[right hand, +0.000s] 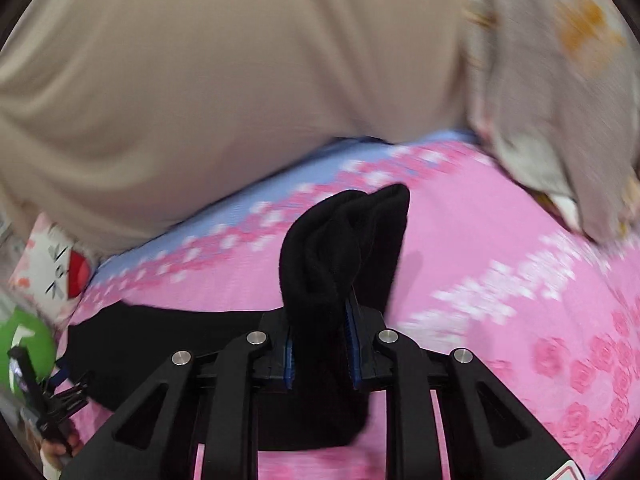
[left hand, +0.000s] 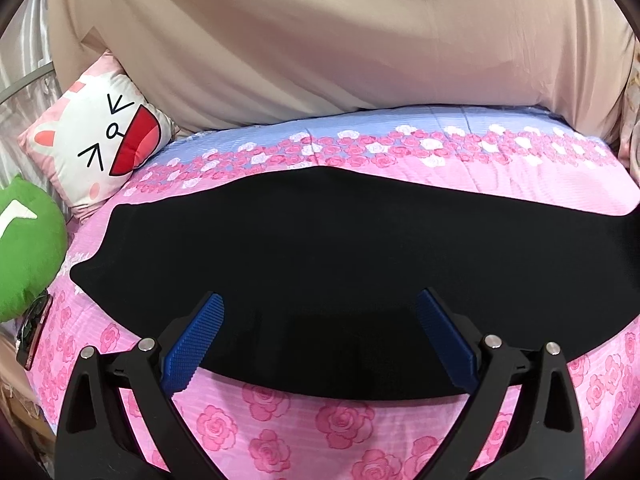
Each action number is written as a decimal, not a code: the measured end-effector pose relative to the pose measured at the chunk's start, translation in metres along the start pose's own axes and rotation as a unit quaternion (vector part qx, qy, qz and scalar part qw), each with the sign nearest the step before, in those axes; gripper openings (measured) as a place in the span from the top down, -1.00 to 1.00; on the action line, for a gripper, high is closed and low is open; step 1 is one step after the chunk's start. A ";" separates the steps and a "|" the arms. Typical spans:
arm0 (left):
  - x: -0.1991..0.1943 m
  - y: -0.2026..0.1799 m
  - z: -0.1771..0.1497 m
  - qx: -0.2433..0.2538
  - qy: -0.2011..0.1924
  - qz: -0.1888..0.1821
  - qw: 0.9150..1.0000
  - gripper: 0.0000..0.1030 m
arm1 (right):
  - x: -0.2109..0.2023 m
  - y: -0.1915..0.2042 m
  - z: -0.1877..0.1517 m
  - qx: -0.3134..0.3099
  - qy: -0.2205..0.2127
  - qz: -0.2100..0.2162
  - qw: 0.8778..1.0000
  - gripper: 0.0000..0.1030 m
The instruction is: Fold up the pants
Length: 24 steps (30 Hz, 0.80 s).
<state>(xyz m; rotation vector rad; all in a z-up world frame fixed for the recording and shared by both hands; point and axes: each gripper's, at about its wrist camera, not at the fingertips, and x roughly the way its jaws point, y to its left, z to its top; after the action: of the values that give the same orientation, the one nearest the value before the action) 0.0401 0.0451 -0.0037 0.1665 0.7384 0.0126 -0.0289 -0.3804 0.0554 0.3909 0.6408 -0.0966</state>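
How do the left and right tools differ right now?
The left tool is open, its blue pads spread wide; the right tool is shut on the black pants. The left holds nothing and sits over flat fabric; the right carries a bunched-up end. Both share black frames and blue pads.

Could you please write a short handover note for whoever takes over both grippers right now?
Left gripper: open, holding nothing, poised over the near edge of the black pants.
Right gripper: shut on a bunched end of the pants, lifted off the bedspread.
Pants: the rest lies spread flat across the pink floral bedspread.
Done: one end gripped and raised.
Left: carry that end over to make the fold, then smooth it.
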 end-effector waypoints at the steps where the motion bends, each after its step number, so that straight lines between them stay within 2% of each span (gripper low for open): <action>1: -0.001 0.004 -0.001 -0.003 -0.001 -0.002 1.000 -0.85 | 0.004 0.024 0.001 -0.021 0.003 0.013 1.000 0.62; 4: -0.004 0.019 -0.005 -0.014 -0.003 -0.005 1.000 -0.85 | 0.021 0.088 -0.005 -0.072 0.018 0.047 0.996 0.62; 8: -0.005 0.044 -0.011 -0.028 -0.002 -0.004 1.000 -0.85 | 0.061 0.175 -0.036 -0.124 0.066 0.100 0.985 0.62; 11: -0.006 0.065 -0.016 -0.034 -0.004 0.006 0.999 -0.85 | 0.089 0.220 -0.064 -0.158 0.098 0.111 0.976 0.62; 14: -0.006 0.084 -0.022 -0.040 -0.002 0.013 0.999 -0.86 | 0.116 0.246 -0.093 -0.185 0.131 0.100 0.969 0.60; 18: -0.002 0.102 -0.029 -0.052 0.005 0.017 0.998 -0.86 | 0.136 0.252 -0.119 -0.202 0.156 0.081 0.963 0.52; 21: 0.002 0.109 -0.032 -0.065 0.012 0.009 0.998 -0.86 | 0.136 0.252 -0.125 -0.210 0.152 0.076 0.963 0.51; 24: 0.003 0.109 -0.033 -0.074 0.014 0.001 0.997 -0.86 | 0.131 0.250 -0.121 -0.219 0.151 0.067 0.962 0.64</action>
<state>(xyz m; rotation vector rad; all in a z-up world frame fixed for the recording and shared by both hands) 0.0250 0.1575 -0.0130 0.0260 0.7612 0.0721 0.0593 -0.0995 -0.0299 0.0162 0.9096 0.2381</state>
